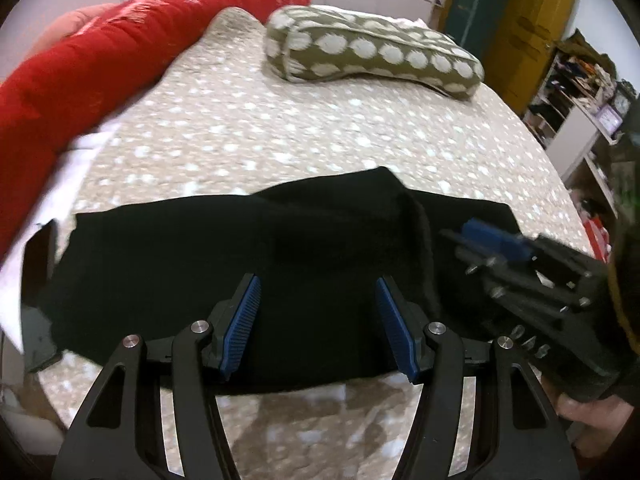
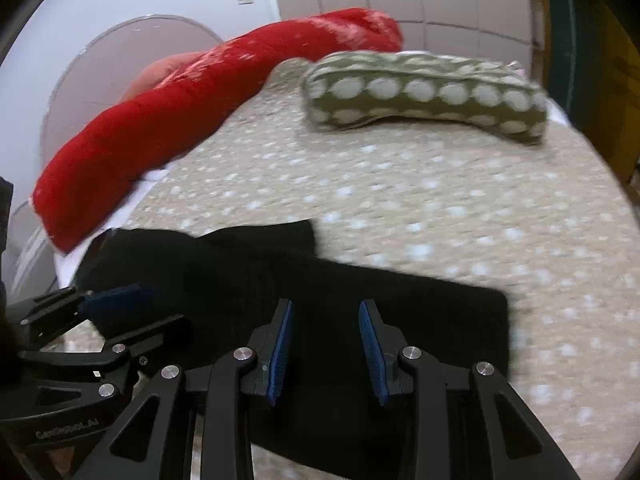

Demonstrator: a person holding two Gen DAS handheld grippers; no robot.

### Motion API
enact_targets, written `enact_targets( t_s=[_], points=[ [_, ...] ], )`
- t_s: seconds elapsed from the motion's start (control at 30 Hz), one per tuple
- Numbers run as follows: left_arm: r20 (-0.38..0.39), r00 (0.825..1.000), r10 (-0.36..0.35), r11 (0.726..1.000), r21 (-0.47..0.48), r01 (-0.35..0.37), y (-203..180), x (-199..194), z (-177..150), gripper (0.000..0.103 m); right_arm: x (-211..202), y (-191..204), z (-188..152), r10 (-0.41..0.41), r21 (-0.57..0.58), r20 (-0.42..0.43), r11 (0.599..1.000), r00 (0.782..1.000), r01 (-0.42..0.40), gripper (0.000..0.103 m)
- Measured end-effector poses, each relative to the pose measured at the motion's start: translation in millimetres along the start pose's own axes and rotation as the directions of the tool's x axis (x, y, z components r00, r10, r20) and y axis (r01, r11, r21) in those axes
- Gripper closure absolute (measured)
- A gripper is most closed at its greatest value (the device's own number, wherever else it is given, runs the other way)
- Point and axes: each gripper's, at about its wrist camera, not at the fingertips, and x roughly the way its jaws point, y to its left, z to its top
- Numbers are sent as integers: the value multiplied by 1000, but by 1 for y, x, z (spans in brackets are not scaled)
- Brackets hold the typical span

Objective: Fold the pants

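Observation:
Black pants point(image 1: 248, 256) lie folded into a wide flat band across the near part of the bed; they also show in the right wrist view point(image 2: 400, 320). My left gripper point(image 1: 318, 284) is open and empty, its blue pads just above the near middle of the pants. My right gripper point(image 2: 325, 306) is open and empty over the right half of the pants. It shows at the right of the left wrist view point(image 1: 480, 236), and the left gripper shows at the lower left of the right wrist view point(image 2: 116, 300).
The bed has a beige cover with white dots point(image 1: 280, 128). A red rolled blanket point(image 1: 100, 64) lies along the left edge. An olive dotted pillow point(image 1: 372, 52) lies at the far end. Shelves point(image 1: 580, 92) stand to the right.

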Motion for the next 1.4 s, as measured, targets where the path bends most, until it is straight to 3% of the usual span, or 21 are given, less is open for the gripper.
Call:
enact_targets(
  t_s=[0.1,0.23,0.37,0.47,0.57,0.67,0.77,0.83,0.9,1.03,1.27,1.4],
  points=[
    [2,1000,14,1000,-21,-14,11,-7,-5,43,9,13,-3,99,0,-36,995,994,-99,70],
    [19,999,30,999,-45,-29,22,-16,-9,43,-6,17,-4,23,-32,6,999,1000,-23,70],
    [18,999,31,997,-70,-30,28,-20,-11,43,-6,12,-2,40,0,2,999,999,-40,63],
    [20,999,45,996,-82,-43,31,-19,-12,43,11,23,-6,67,-38,-41,997,997,-69,62],
    [0,998,56,994,-94,-55,34,-13,-13,43,16,35,-11,40,-98,-40,994,998,-44,62],
    [-23,998,53,993,-108,-55,36,-9,-11,43,7,36,-4,104,-85,-41,991,994,-108,62],
    [-4,998,69,990,-120,-69,37,-12,-11,43,3,28,-4,105,-67,10,992,994,-104,59],
    [-24,997,69,989,-131,-71,38,-8,-11,43,22,21,-10,97,-36,-65,994,993,-99,58],
    [-33,996,78,988,-133,-82,39,-6,-11,43,18,24,-11,102,-63,-37,993,994,-104,58],
    [-35,994,101,980,-166,-105,46,-5,-15,43,8,21,0,198,-38,-24,979,980,-199,58],
    [-37,990,134,971,-196,-139,56,-8,-20,43,21,34,5,117,-113,-44,986,992,-121,57],
    [-19,994,106,962,-250,-107,68,-21,-29,43,7,48,19,220,-131,9,967,975,-217,57]
  ],
)
